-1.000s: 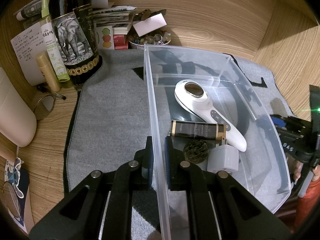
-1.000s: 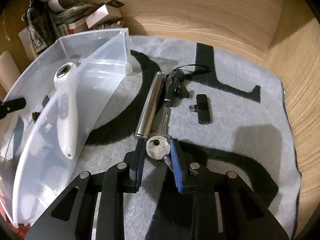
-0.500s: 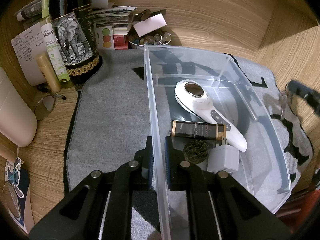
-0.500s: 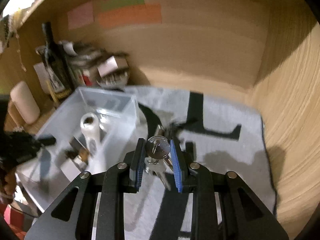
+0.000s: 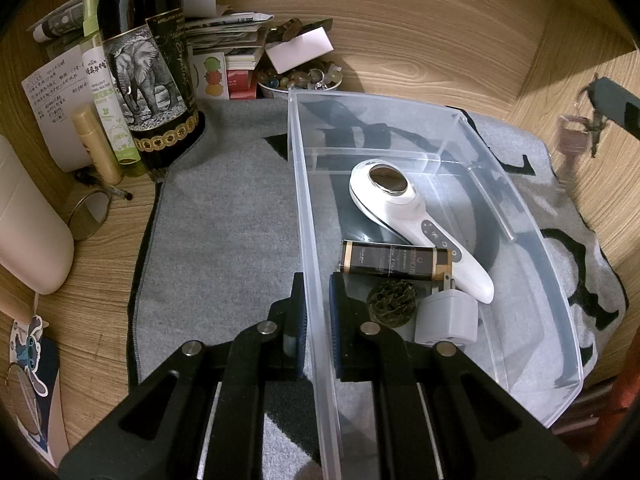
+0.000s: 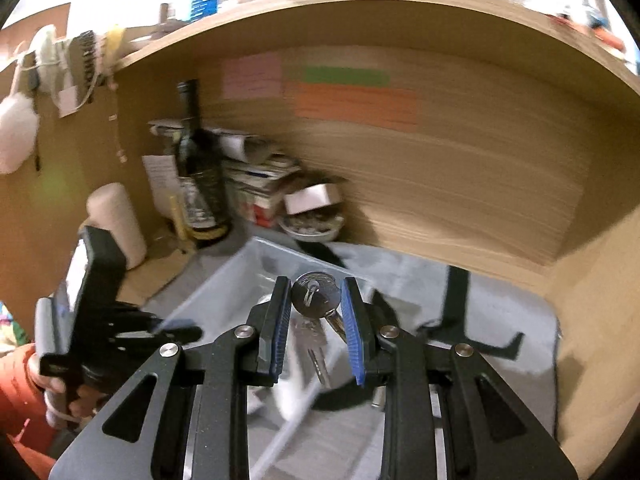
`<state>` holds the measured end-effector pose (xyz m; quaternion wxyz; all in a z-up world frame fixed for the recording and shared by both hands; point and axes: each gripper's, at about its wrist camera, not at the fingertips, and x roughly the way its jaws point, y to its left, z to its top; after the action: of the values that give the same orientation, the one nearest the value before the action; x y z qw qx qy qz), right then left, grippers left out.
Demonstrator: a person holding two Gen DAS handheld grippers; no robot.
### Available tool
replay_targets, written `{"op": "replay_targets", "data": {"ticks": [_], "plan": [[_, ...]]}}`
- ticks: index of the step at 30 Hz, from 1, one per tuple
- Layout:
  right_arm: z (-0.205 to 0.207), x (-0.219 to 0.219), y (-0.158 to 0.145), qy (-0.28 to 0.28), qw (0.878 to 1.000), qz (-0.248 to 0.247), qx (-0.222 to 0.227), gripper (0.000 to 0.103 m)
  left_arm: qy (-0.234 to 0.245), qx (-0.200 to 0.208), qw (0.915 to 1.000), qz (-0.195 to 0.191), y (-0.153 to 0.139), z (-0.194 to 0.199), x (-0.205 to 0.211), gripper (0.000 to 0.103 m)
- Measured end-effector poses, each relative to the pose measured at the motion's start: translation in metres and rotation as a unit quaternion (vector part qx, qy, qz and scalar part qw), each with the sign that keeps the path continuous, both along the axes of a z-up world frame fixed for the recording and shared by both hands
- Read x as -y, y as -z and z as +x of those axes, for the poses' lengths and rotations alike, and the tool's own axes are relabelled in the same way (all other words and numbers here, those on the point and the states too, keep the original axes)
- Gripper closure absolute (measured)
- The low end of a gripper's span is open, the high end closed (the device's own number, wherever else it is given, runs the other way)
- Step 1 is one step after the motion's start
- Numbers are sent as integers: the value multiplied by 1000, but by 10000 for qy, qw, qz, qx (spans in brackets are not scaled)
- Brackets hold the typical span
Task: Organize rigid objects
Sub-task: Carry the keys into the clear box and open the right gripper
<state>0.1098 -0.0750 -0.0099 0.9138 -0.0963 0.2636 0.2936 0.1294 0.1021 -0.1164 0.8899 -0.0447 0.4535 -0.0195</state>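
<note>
My left gripper [image 5: 317, 312] is shut on the left wall of a clear plastic bin [image 5: 316, 240] on a grey mat. In the bin lie a white handheld device [image 5: 404, 216], a dark gold-trimmed box [image 5: 394, 264], a dark round ball [image 5: 392, 302] and a grey plug adapter [image 5: 446, 318]. My right gripper [image 6: 314, 320] is shut on a silver padlock [image 6: 316, 294] with keys [image 6: 320, 352] dangling below, held in the air above the bin [image 6: 240, 280]. The padlock also shows blurred at the right edge of the left wrist view [image 5: 574, 140].
A wine bottle with an elephant label [image 5: 144, 60], tubes, papers, a bowl of stones [image 5: 300, 78] and a cream cylinder [image 5: 28, 236] crowd the back left of the wooden desk. The left hand and its gripper show in the right wrist view [image 6: 92, 312].
My right gripper has lifted the padlock and keys off the mat and carried them up and left, over the bin. My left gripper has stayed clamped on the bin wall.
</note>
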Motion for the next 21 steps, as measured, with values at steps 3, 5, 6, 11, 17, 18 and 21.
{"op": "replay_targets", "data": {"ticks": [3,5,6,11,17,18,21], "plan": [[2,-16,8,-214,9997,-83,-116,80,7,4,10000,-6,0,0,-2,94],[4,-27,16,-330,9990,-174,-243,80,8,9,10000,-12,0,-1,-2,94],[6,-31,20,-382,9985,-220,-320,80,8,12,10000,-16,0,-1,-2,94],[22,-51,46,-543,9943,-438,-812,80,9,20,10000,-16,0,-2,-2,94],[32,-64,63,-622,9895,-677,-1113,80,6,20,10000,-25,0,-2,-2,94],[33,-65,64,-649,9884,-712,-1173,80,5,20,10000,-19,0,-2,-1,94],[36,-70,71,-699,9851,-846,-1327,80,6,20,10000,-16,0,-2,-1,94]]}}
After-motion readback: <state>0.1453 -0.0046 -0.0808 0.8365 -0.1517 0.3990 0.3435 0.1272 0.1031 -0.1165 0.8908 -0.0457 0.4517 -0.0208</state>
